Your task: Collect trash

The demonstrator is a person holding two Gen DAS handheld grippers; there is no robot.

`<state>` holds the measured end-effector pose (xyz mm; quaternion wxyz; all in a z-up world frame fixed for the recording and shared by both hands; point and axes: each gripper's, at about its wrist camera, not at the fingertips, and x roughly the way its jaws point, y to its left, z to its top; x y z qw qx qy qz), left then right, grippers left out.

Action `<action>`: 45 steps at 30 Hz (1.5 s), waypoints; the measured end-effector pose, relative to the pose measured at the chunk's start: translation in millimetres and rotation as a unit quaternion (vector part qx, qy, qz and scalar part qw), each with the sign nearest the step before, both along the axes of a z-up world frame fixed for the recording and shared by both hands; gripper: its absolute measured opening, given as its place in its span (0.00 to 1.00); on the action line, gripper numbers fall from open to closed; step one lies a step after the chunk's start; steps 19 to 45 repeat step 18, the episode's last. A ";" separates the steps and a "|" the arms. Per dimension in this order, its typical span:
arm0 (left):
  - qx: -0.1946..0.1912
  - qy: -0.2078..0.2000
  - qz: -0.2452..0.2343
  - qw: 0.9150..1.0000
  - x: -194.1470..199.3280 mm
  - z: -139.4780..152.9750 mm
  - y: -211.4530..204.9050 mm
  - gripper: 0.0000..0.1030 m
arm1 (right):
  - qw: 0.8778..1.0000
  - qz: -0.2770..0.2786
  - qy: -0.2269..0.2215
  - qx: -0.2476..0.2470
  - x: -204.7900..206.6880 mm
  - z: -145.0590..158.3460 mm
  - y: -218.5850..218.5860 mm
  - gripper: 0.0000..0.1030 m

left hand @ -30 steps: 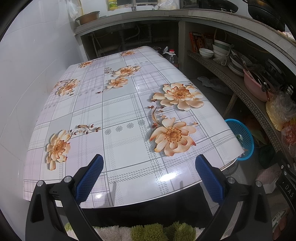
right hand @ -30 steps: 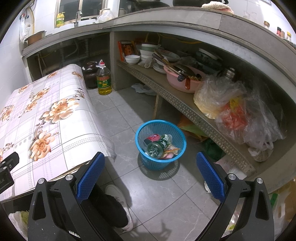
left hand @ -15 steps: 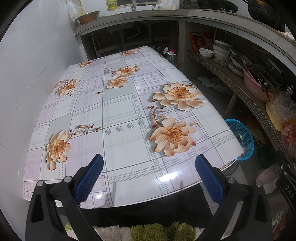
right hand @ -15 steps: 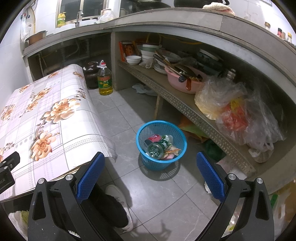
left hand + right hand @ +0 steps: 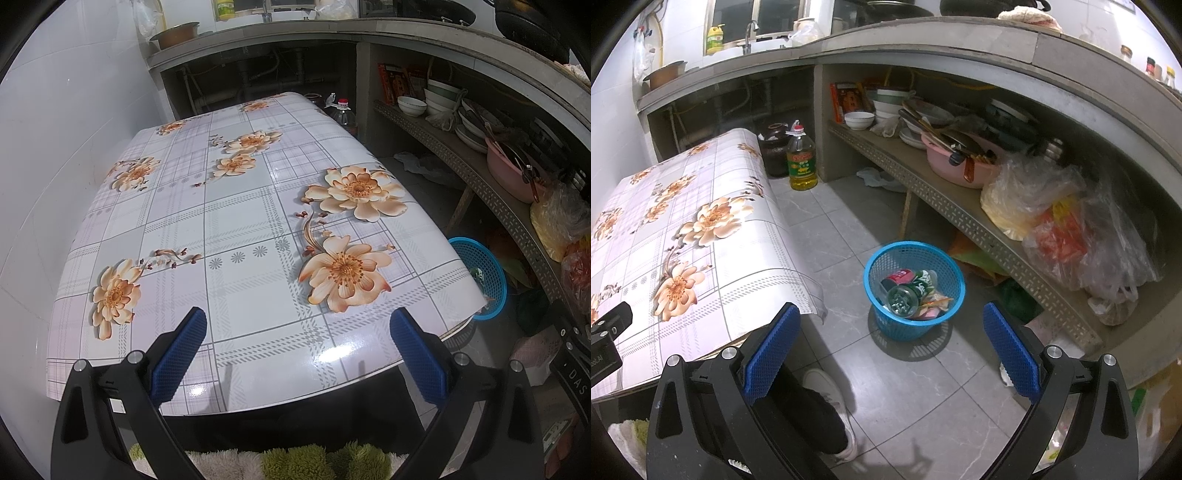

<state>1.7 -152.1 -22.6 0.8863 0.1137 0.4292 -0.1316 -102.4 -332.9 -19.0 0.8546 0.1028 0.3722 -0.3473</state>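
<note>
— Blue plastic mesh, the basket [image 5: 913, 291]: it stands on the grey floor tiles [image 5: 827, 236], between the table [image 5: 683, 236] and the shelf [image 5: 964, 218]. In it lie cans [image 5: 905, 293] and wrappers [image 5: 932, 306].

— Handling?

— I judge the trash light: the cans thin-walled and easily dented, the wrappers limp and slippery. I would take a can across its body, a wrapper at a bunched fold.

— Your jaws?

— My right gripper [image 5: 891, 349] hangs wide apart above the floor, holding nothing. My left gripper [image 5: 298, 350] is equally wide, empty, over the flowered tablecloth [image 5: 240, 229], where I find no trash.
</note>
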 end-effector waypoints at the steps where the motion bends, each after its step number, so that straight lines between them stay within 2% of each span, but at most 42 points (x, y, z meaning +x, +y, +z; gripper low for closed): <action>1: 0.000 0.000 0.000 1.000 0.2 0.4 -0.5 0.95 | 1.000 0.000 0.000 0.000 -1.9 -0.1 -1.0 0.92; 45: -0.004 0.006 0.001 1.000 0.0 -1.3 -0.3 0.95 | 1.000 0.001 0.000 0.000 0.9 0.6 1.1 0.92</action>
